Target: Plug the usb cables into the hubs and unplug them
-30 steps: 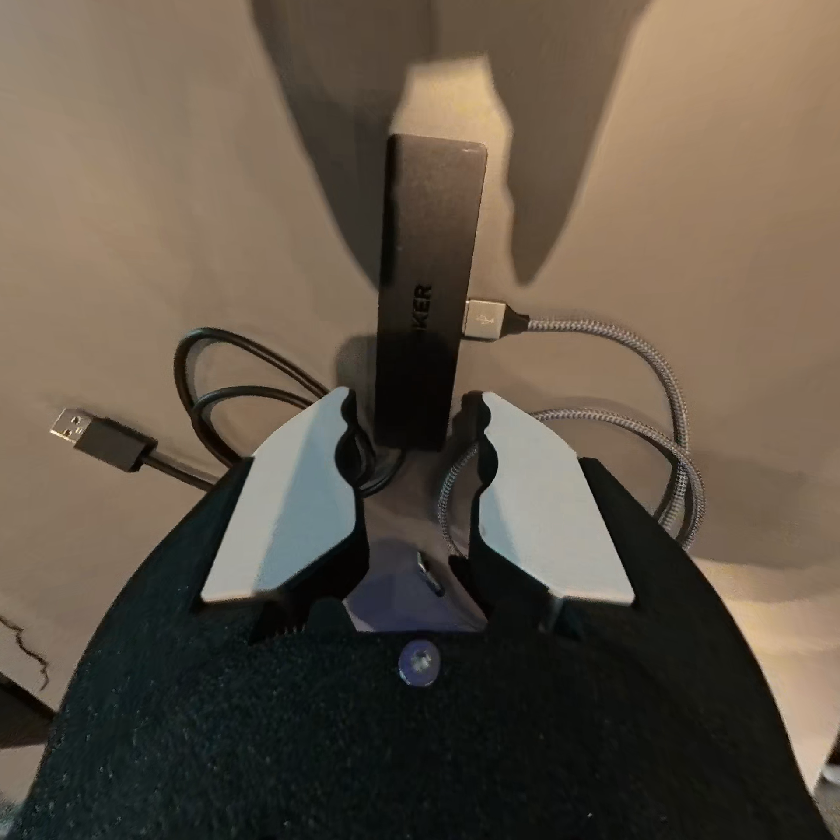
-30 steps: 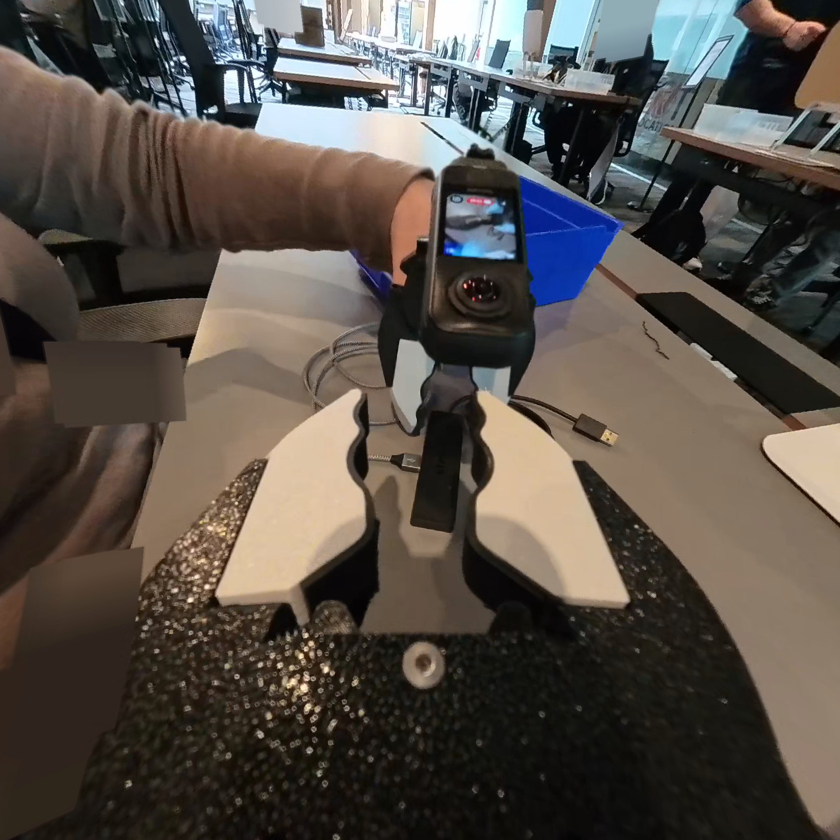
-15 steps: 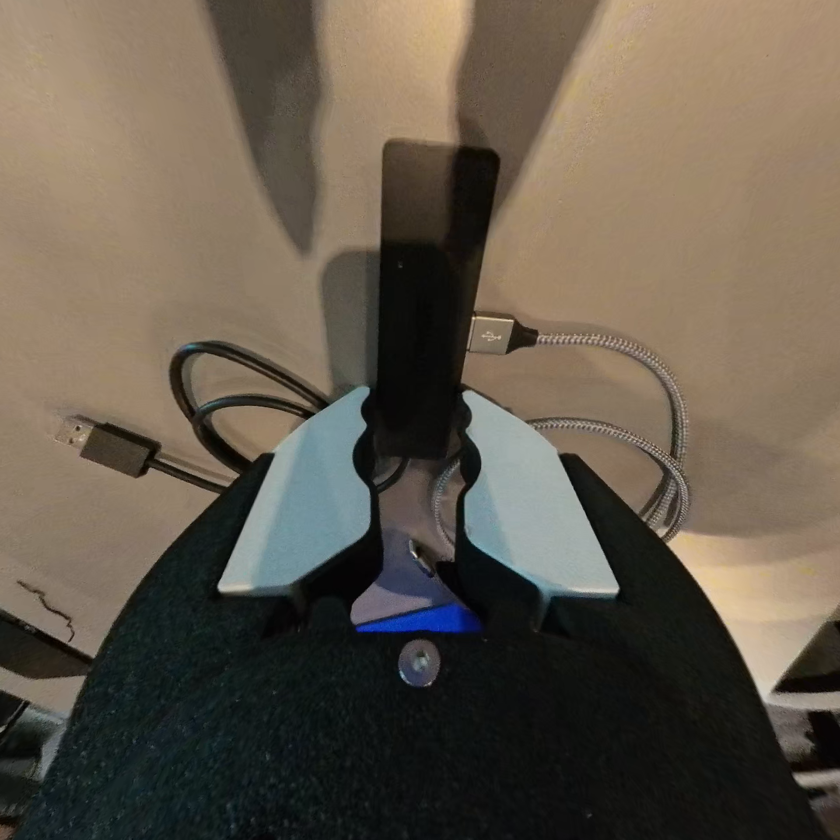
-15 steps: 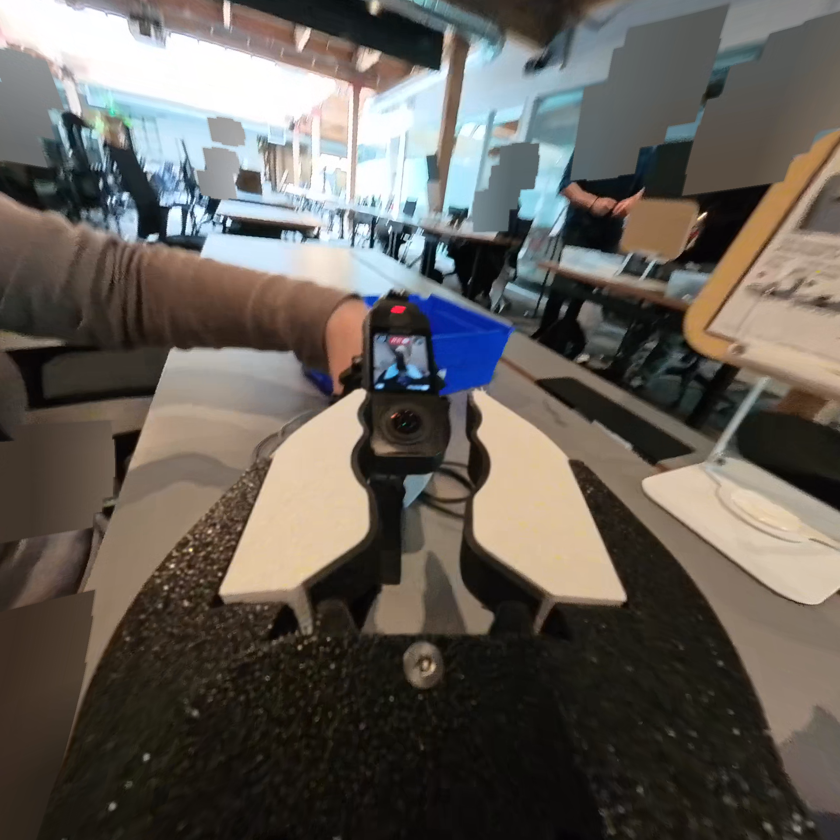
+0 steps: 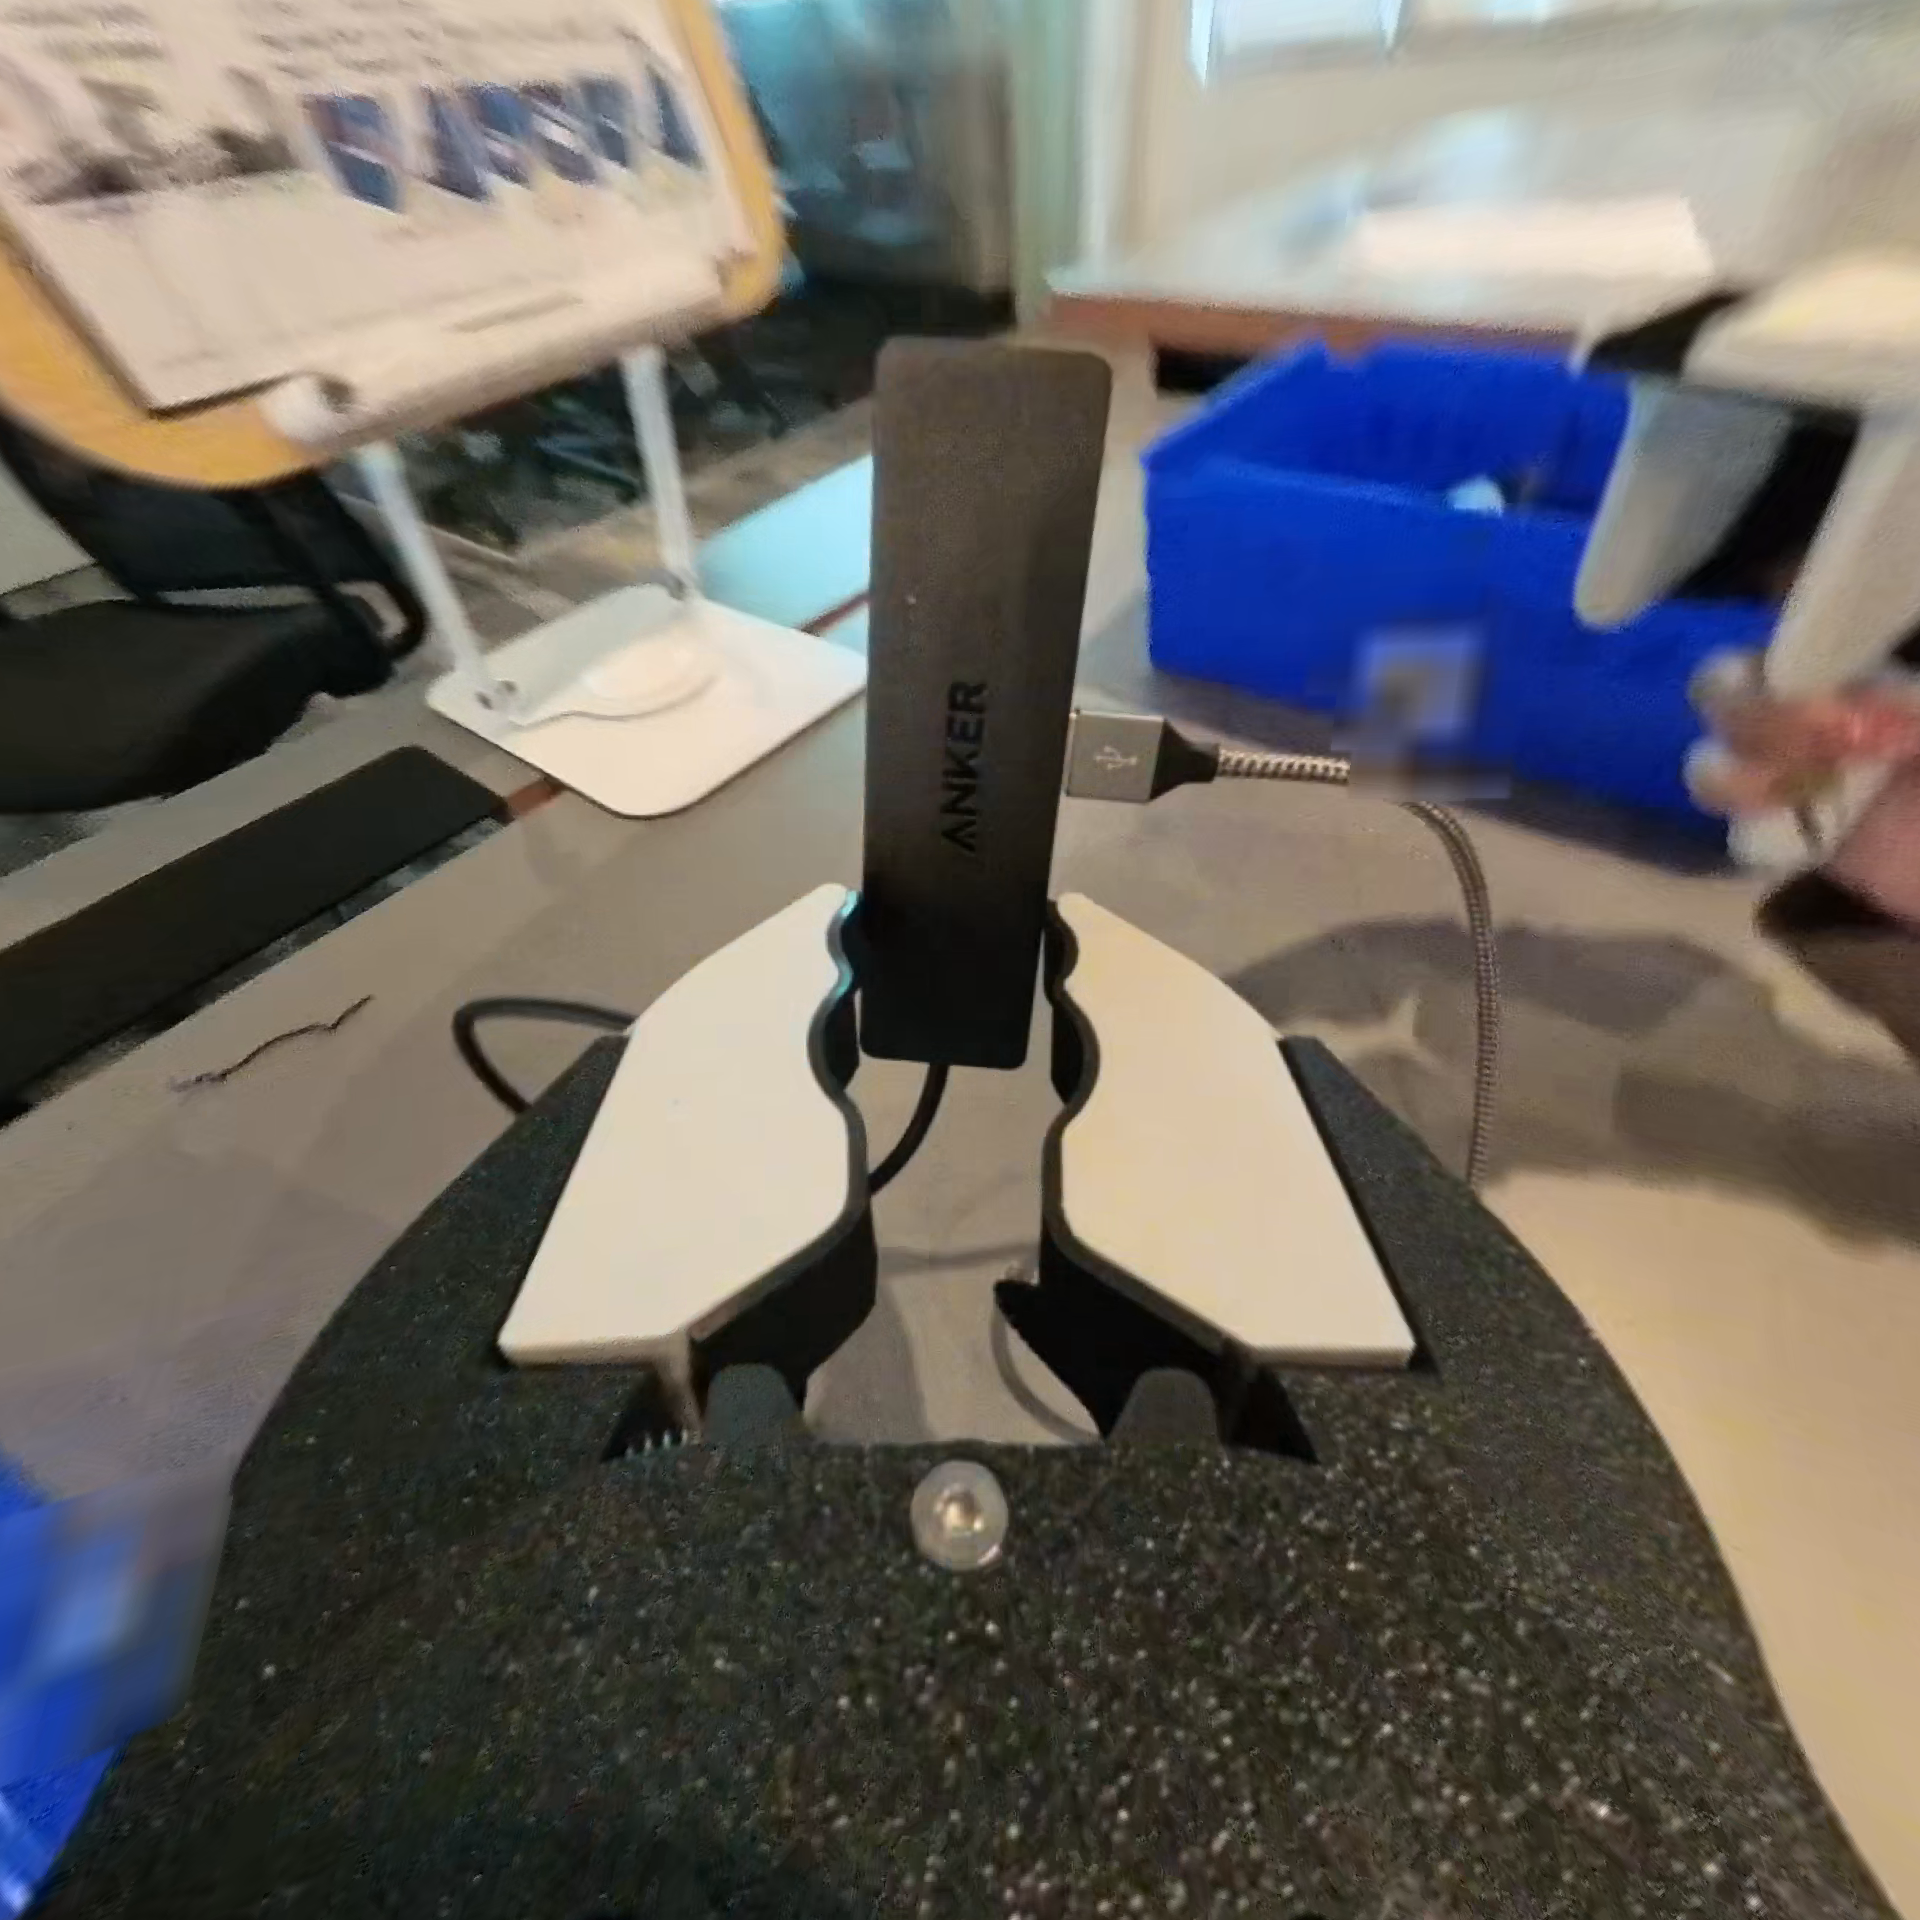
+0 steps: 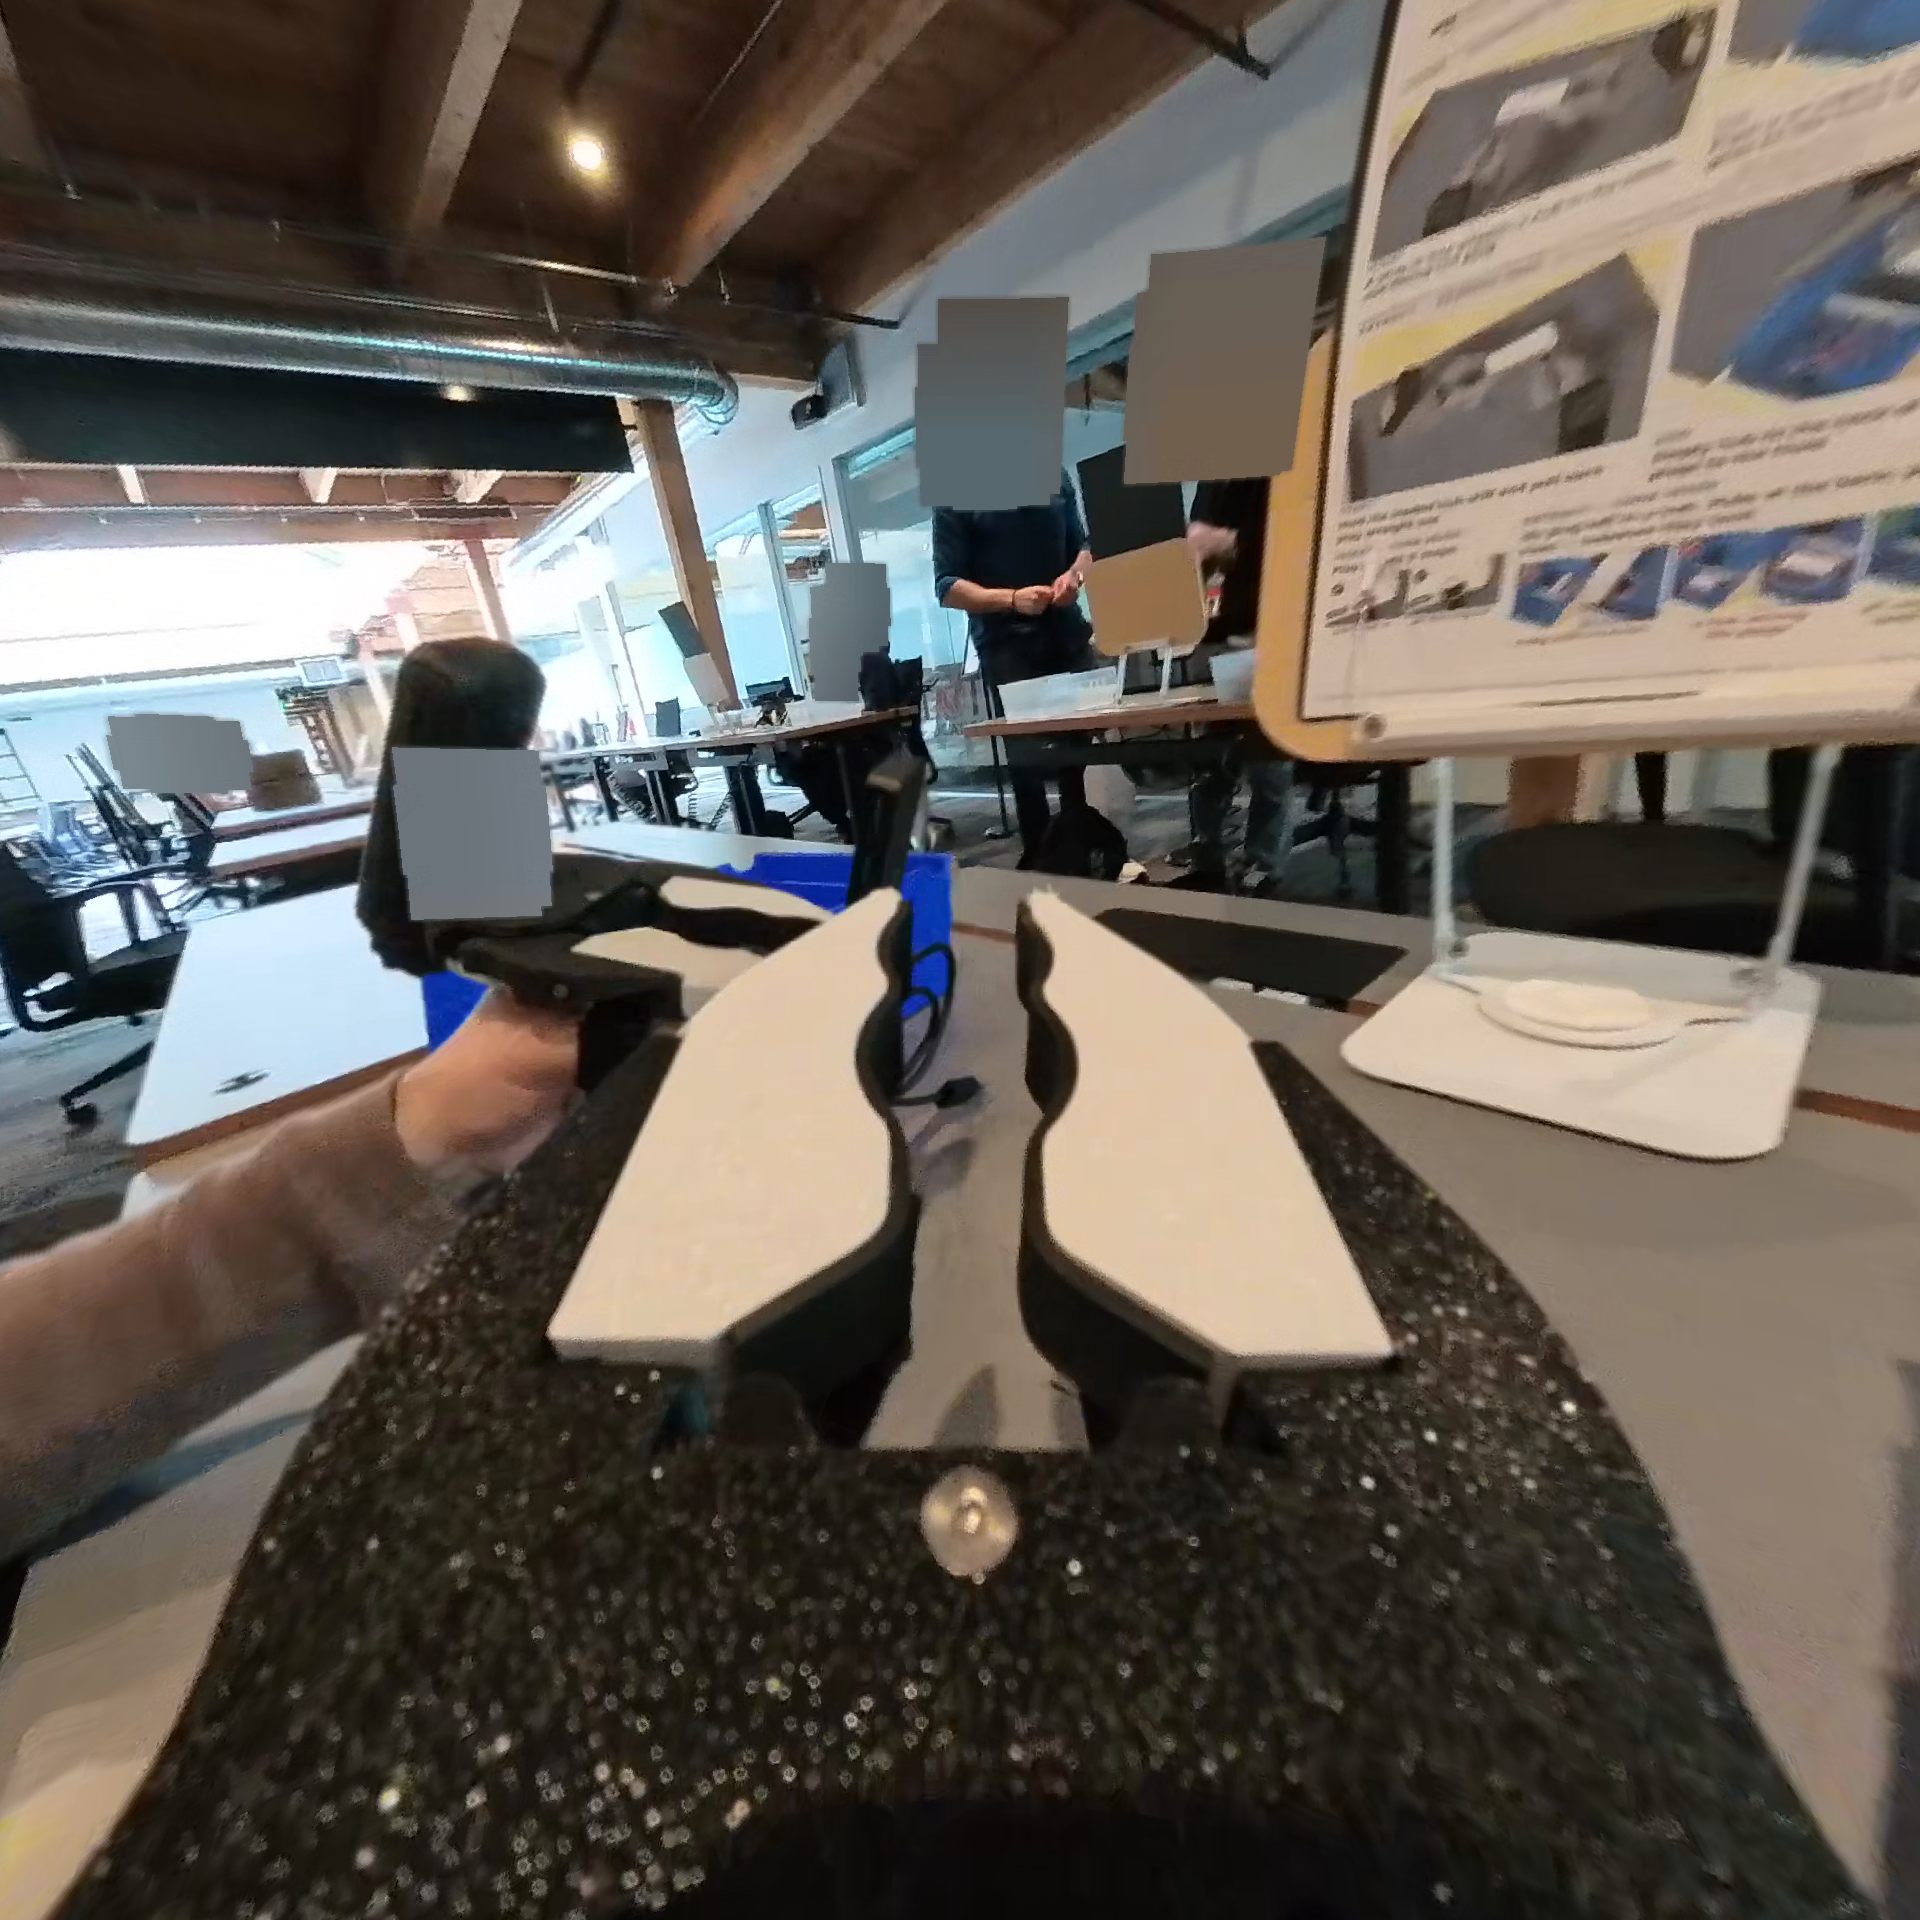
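My left gripper (image 5: 948,940) is clamped on the lower end of the black hub (image 5: 977,665), which stands upright out of the jaws, lifted above the grey table (image 5: 1714,1403). A silver plug (image 5: 1114,755) sits in the hub's right side, and its braided cable (image 5: 1481,935) runs off to the right of the hub and then droops down toward the table. The hub's own thin black cord (image 5: 520,1049) hangs from its bottom end and loops on the table to the left of the hub.

My right gripper (image 6: 961,914) holds nothing; its jaws stand a narrow way apart, with table showing between them. In the left wrist view it appears blurred to the right of the hub (image 5: 1704,520), well clear of the plug.

In the right wrist view I see the hub (image 6: 885,821) edge-on, just above my left fingertip, with the black cord's free plug (image 6: 954,1091) lying on the table below it.

Behind the hub sits a blue bin (image 5: 1403,540), off to its right. To the hub's left stands a white stand (image 5: 665,707) carrying a printed board (image 5: 343,177). People (image 6: 1023,623) stand at the far tables beyond the hub.
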### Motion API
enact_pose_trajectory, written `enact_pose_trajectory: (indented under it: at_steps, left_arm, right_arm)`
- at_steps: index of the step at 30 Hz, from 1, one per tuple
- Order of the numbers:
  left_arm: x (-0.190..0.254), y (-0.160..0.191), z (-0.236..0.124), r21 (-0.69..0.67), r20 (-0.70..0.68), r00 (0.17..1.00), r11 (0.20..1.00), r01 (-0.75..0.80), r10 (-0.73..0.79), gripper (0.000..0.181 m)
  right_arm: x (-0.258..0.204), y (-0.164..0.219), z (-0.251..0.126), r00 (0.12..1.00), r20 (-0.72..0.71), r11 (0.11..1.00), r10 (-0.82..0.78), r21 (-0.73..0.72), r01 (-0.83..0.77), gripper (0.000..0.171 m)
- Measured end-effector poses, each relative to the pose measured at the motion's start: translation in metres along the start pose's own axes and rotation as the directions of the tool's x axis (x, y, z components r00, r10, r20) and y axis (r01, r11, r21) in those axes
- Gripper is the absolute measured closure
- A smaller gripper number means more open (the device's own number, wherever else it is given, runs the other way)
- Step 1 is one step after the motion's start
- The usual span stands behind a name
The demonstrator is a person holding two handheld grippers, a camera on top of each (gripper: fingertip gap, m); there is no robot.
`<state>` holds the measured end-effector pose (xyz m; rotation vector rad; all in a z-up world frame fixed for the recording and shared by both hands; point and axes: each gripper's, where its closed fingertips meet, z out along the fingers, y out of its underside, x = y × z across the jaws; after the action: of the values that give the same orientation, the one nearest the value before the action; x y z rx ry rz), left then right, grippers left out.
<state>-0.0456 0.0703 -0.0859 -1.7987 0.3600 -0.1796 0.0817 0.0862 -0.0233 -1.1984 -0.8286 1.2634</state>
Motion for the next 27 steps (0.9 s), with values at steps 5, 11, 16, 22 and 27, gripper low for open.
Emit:
enact_pose_trajectory:
  at_steps: [5, 11, 16, 22, 27]
  left_arm:
    - [-0.007, 0.005, -0.003, 0.116, 0.047, 0.997, 0.992, 0.059, -0.064, 0.149]
    - [0.006, 0.012, 0.004, 0.082, 0.011, 0.999, 0.996, 0.036, -0.037, 0.149]
    - [0.023, 0.012, 0.009, 0.067, 0.020, 0.998, 0.996, -0.052, 0.051, 0.149]
    - [0.027, 0.010, 0.010, 0.094, 0.028, 0.997, 0.993, -0.075, 0.072, 0.149]
    - [0.027, 0.008, 0.009, 0.110, 0.048, 0.994, 0.989, -0.102, 0.097, 0.149]
  right_arm:
    - [-0.019, 0.045, 0.039, 0.999, 0.018, 0.984, 0.049, -0.173, -0.046, 0.139]
    - [-0.041, 0.070, 0.065, 0.999, 0.045, 0.974, 0.004, -0.227, 0.007, 0.139]
    - [-0.037, 0.073, 0.066, 0.981, -0.062, 0.959, -0.186, -0.229, 0.167, 0.159]
    - [-0.030, 0.071, 0.062, 0.978, -0.103, 0.960, -0.184, -0.234, 0.156, 0.160]
    - [-0.030, 0.073, 0.062, 0.990, -0.083, 0.969, -0.111, -0.233, 0.089, 0.164]
